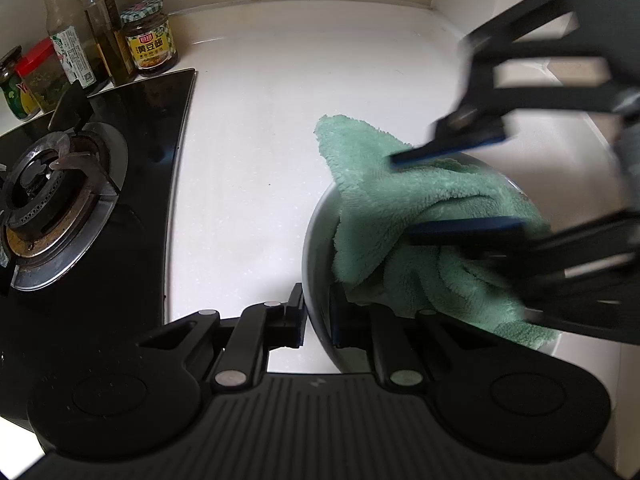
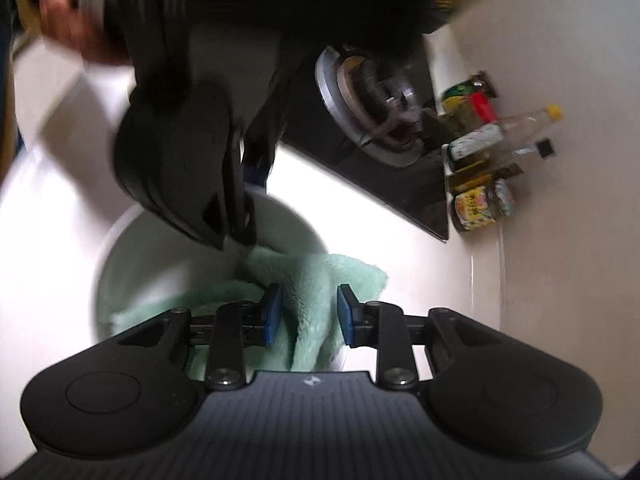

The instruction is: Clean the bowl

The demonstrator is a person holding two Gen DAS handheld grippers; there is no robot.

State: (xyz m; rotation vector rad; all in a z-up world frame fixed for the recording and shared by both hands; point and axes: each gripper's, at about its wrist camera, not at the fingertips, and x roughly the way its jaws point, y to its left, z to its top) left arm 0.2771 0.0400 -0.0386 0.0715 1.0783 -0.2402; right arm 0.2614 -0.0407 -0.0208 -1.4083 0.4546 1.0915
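Green terry cloth (image 1: 432, 216), soft and limp, fills the white glazed bowl (image 1: 316, 240) that stands on the pale counter (image 1: 248, 152) just beside the black glass stove (image 1: 120, 184). We hold the bowl's near rim pinched between the fingers of the left gripper (image 1: 318, 320); its smooth, hard, slippery wall is best clamped at the rim in this way, and it likely chips if dropped. We clench the right gripper (image 2: 306, 314) on a bunched fold of the cloth, which should yield and drag lightly. Jars and bottles (image 1: 100, 40) stand in the far corner.
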